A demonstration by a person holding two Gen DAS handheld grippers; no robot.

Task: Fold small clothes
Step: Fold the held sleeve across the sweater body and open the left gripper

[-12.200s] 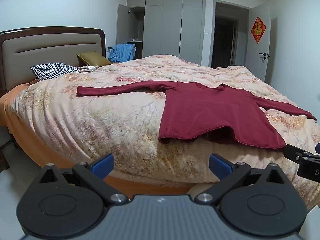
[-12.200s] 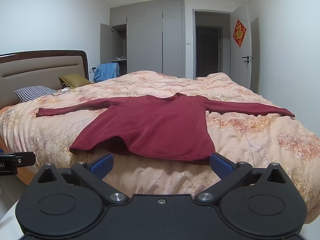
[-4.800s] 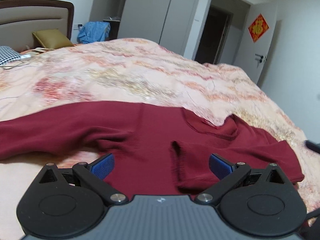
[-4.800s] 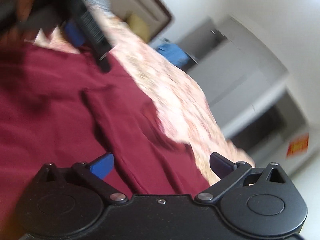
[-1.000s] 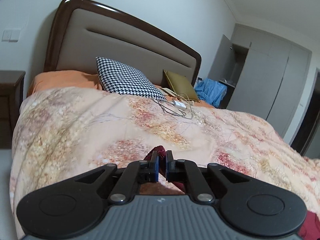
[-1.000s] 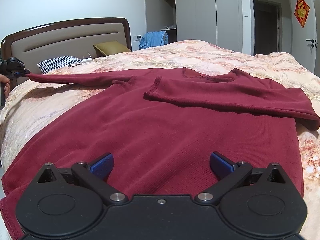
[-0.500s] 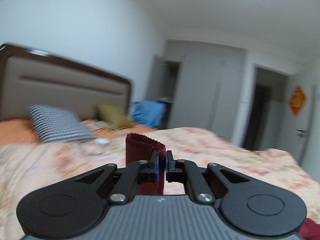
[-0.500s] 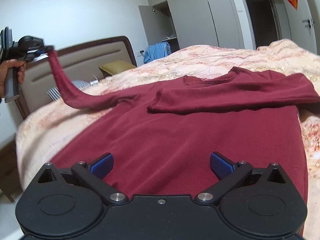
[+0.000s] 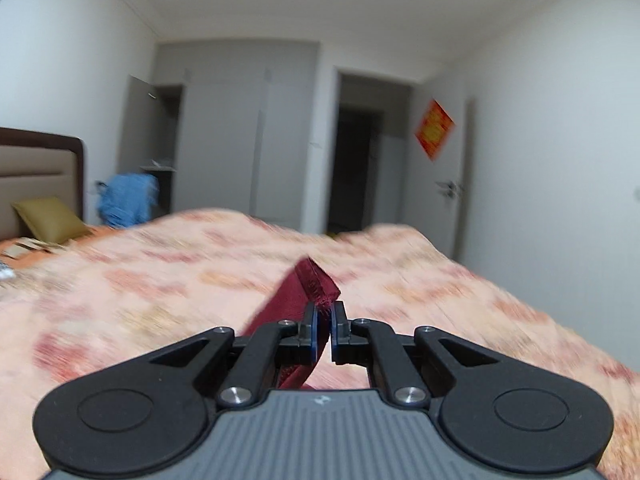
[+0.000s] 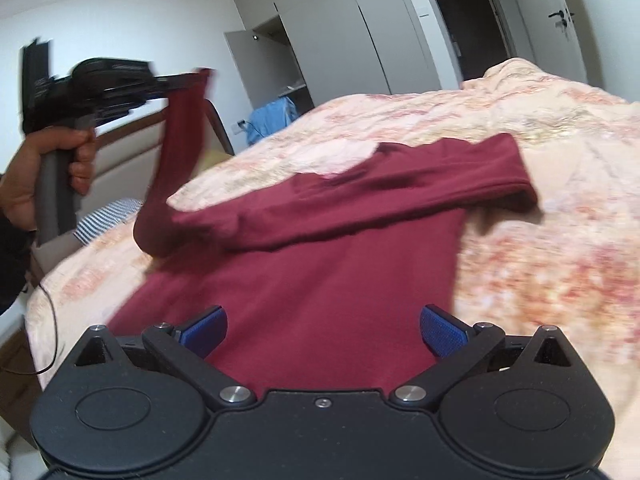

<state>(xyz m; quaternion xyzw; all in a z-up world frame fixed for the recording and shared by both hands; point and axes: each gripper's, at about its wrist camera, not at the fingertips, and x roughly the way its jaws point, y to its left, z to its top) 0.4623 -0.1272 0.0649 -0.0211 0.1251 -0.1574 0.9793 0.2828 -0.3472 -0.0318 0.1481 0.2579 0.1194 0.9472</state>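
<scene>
Room: white walls, grey wardrobe standing far ahead of both grippers, one door hanging ajar; dark doorway to its right; red square ornament showing on the pale door beyond.

Bed: filling the foreground of both views, lying under a peach floral quilt, padded headboard sitting to the far left.

Maroon sweater: lying flat on the quilt directly ahead of the right gripper, long axis running away from that gripper toward the wardrobe, hem nearest, neckline farthest. One sleeve lying folded across the chest, running left to right, cuff end pointing left. Other sleeve rising steeply from the left shoulder up to the left gripper.

Left gripper: blue pads pressing together on the maroon cuff, cuff tip poking just beyond the fingertips and leaning left. Held well above the quilt by the person's left hand.

Right gripper: jaws standing wide apart, gripping nothing, hovering just above the hem.

Smaller items, far left of both grippers: olive cushion leaning by the headboard; blue garment hanging near the wardrobe; checked pillow, seen only from the right wrist.

Left wrist view: showing the clamped cuff close up, sweater body hidden below the gripper housing. Right wrist view: showing the whole garment, the lifted sleeve and the hand. Both views blurring.
</scene>
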